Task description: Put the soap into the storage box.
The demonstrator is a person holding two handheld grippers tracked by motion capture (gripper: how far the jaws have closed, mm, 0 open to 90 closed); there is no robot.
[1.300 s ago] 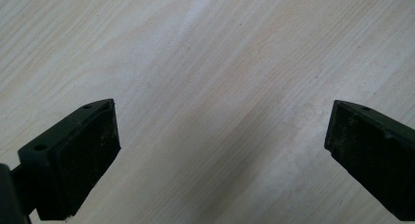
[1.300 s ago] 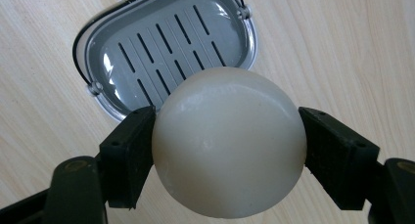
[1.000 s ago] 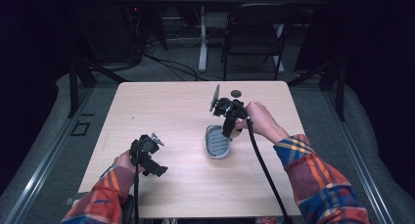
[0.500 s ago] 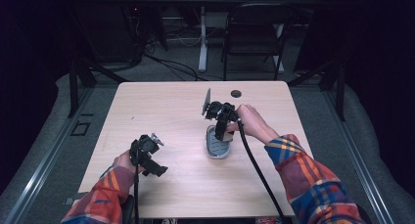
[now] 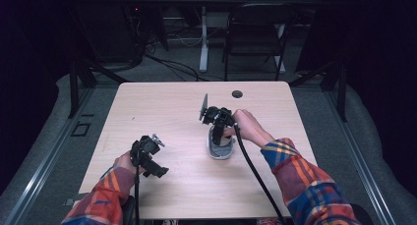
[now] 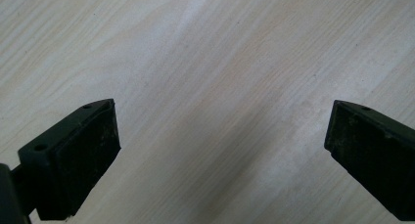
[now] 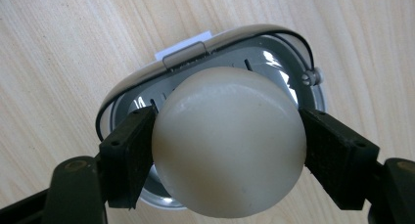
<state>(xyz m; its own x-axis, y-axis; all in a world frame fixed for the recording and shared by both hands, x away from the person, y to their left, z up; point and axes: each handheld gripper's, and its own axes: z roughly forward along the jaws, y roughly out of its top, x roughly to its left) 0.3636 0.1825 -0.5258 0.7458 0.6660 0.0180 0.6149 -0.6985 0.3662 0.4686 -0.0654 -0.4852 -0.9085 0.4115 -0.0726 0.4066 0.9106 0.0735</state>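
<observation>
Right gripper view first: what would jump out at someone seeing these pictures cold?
A pale egg, clamped between the right gripper's two black jaws, hangs just above a shiny metal egg slicer lying open on the wooden table. In the high view that slicer sits near the table's middle, under the person's right hand. The left gripper waits near the front left, jaws wide open over bare wood.

No readable text or label anywhere (all views)

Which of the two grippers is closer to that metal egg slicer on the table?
Right. The right gripper hangs just above the slicer, holding an egg. The left gripper sits far off toward the table's near left edge.
</observation>
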